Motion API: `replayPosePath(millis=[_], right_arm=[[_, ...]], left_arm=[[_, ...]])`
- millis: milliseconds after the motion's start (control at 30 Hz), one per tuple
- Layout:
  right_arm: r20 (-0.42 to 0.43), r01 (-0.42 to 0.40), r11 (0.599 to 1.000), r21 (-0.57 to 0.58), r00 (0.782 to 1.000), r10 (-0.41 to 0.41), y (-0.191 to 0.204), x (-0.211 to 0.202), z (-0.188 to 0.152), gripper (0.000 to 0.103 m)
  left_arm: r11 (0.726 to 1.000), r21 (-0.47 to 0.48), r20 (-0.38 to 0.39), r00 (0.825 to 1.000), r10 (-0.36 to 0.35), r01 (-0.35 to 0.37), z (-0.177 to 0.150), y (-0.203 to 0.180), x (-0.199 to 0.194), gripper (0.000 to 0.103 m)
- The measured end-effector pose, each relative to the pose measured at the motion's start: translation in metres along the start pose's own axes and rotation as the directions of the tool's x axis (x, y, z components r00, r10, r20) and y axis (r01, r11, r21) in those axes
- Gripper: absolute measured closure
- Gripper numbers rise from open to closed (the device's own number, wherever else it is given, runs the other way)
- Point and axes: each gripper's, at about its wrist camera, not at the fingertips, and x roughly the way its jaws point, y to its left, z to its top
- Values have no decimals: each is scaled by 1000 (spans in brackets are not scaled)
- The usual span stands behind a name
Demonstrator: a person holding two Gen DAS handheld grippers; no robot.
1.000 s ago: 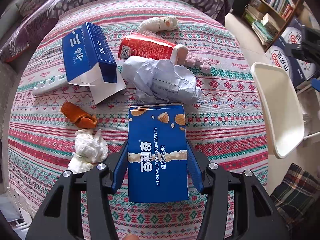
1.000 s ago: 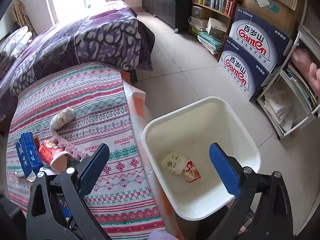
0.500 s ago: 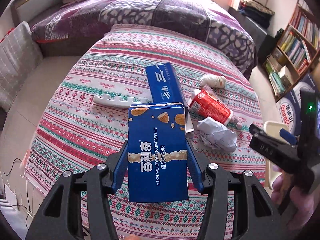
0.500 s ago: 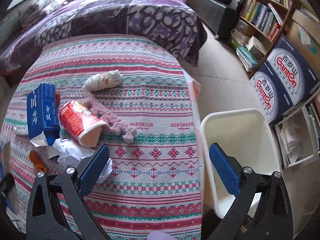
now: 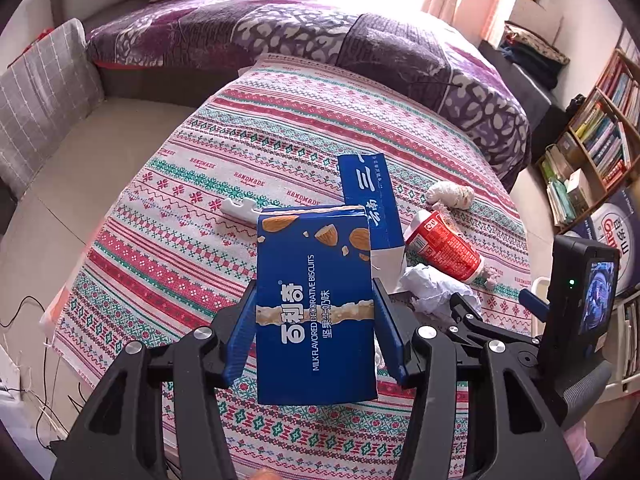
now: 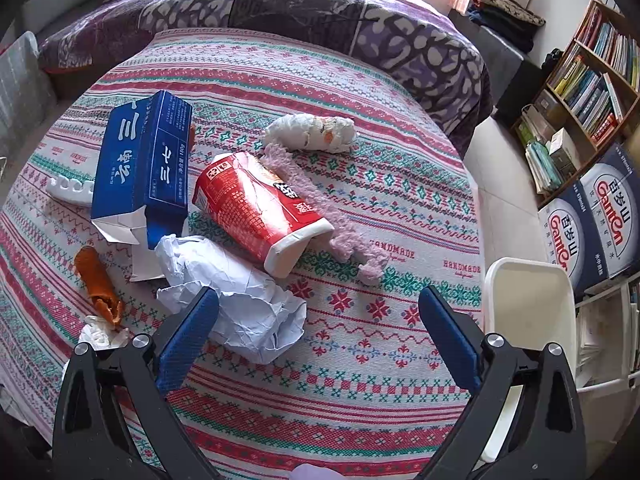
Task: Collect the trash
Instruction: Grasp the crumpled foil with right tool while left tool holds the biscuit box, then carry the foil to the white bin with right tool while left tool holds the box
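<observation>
Left wrist view: we held the biscuit box (image 5: 316, 312) clamped in the left gripper (image 5: 316, 334).
Our empty, wide-open right gripper (image 6: 316, 336) neared crumpled paper (image 6: 240, 300); swinging toward the bin (image 6: 528, 304), lower right, risked collision.

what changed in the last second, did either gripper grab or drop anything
Nothing grabbed or dropped. The left gripper lifted the biscuit box it still holds up off the cloth. The right gripper, still open and empty, swung from over the bin to above the crumpled paper. The trash on the cloth stayed put.
</observation>
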Motion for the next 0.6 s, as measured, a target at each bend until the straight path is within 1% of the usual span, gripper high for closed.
replayPosePath(millis=[67, 167, 233, 300, 400, 467, 500, 533, 567, 600], right_arm=[[-32, -62, 998, 19, 998, 62, 1, 3, -1, 7], [-67, -110, 993, 31, 991, 112, 6, 9, -3, 7], [-109, -174, 984, 41, 978, 177, 10, 13, -4, 8], [-151, -218, 975, 34, 963, 221, 17, 18, -8, 11], [-190, -231, 973, 1, 955, 227, 29, 23, -14, 20], [-195, -236, 972, -3, 953, 231, 33, 24, -17, 37], [-197, -253, 967, 1, 949, 248, 35, 24, -18, 42], [-191, -266, 964, 2, 946, 262, 36, 23, -18, 56], [-182, -263, 965, -7, 949, 257, 38, 21, -19, 73], [-167, -249, 968, -18, 956, 243, 39, 19, -19, 73]], left_arm=[[1000, -14, -2, 1000, 0, 0, 1, 4, 1, 50], [999, -32, -7, 1000, 1, -2, 2, 9, 3, 50], [999, -35, -7, 1000, 5, -5, 2, 11, 3, 50], [999, -36, -8, 1000, 6, -7, 2, 11, 4, 50], [999, -40, -12, 1000, 10, -11, 2, 13, 6, 50], [999, -43, -14, 1000, 14, -14, 2, 13, 7, 50], [999, -45, -16, 1000, 15, -16, 3, 14, 8, 50], [999, -45, -16, 1000, 17, -18, 3, 14, 9, 50], [999, -45, -16, 1000, 19, -20, 2, 14, 9, 50], [999, -44, -15, 1000, 21, -21, 2, 14, 9, 50]])
